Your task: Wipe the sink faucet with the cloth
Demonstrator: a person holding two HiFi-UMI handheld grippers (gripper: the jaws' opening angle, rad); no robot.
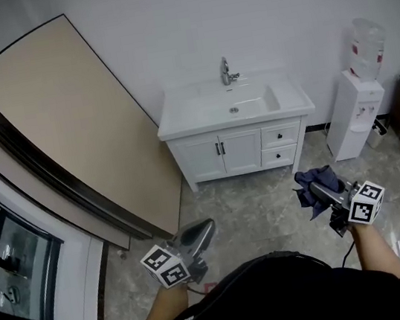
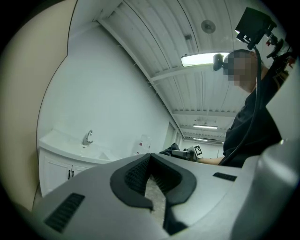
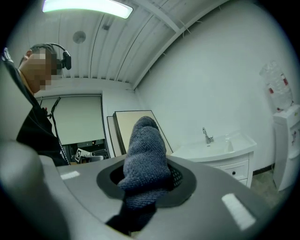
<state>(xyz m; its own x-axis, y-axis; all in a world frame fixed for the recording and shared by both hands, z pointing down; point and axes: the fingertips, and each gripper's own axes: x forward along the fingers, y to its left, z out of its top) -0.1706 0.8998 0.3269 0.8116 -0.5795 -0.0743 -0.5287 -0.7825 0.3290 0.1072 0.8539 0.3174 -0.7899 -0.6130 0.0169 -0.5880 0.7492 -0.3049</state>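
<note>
Head view puts your left gripper (image 1: 199, 232) at the lower centre of the frame, over the grey floor (image 1: 261, 210), with nothing in it. Left gripper view shows its jaws drawn together at the tips, only a sliver of floor visible between the dark pads (image 2: 133, 173).

Your right gripper (image 1: 316, 191) sits at the lower right of the head view, its jaws clamped on the dark blue-grey cloth (image 1: 320, 176), which bunches out past the tips. In the right gripper view the cloth (image 3: 143, 152) stands up as a thick knitted roll between the pads and hangs down below them.

The faucet (image 1: 226, 73) stands at the back edge of the white sink (image 1: 178, 117), upper centre of the head view, on a white cabinet (image 1: 238, 152) against the wall, well apart from both of your grippers. A water dispenser (image 1: 361, 106) stands at its right, and a large beige board (image 1: 65, 116) leans on the wall at the left.
</note>
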